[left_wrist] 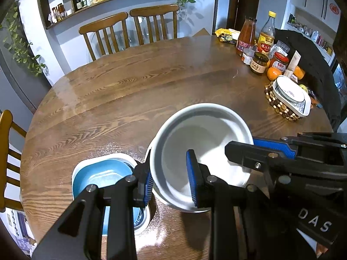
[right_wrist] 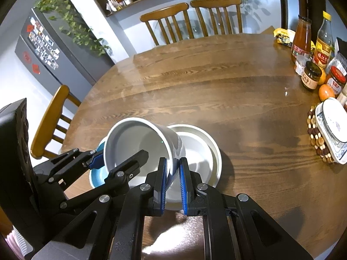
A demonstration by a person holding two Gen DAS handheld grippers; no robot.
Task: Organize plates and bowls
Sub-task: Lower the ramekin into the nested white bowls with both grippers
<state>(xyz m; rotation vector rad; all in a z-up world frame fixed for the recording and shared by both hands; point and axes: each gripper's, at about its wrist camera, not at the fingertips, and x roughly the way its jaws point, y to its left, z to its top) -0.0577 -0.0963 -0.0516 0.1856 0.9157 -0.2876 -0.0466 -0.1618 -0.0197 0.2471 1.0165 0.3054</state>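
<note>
A white deep bowl (left_wrist: 201, 147) (right_wrist: 134, 143) is held tilted above the table by both grippers. My left gripper (left_wrist: 171, 182) pinches its near-left rim, one pad outside and one inside. My right gripper (right_wrist: 173, 184) pinches its right wall; it also shows in the left wrist view (left_wrist: 260, 149). The left gripper shows in the right wrist view (right_wrist: 117, 162). Below the bowl, a white shallow dish (right_wrist: 201, 151) sits on the wooden table (left_wrist: 130, 91). A blue square plate (left_wrist: 102, 173) (right_wrist: 97, 173) in a white dish lies at the left.
At the right, a white plate stack (left_wrist: 290, 95) (right_wrist: 331, 130) sits on a beaded trivet. Bottles, jars and oranges (left_wrist: 260, 49) crowd the far right edge. Two wooden chairs (left_wrist: 130, 30) stand at the far side, another chair (right_wrist: 52, 117) at the left.
</note>
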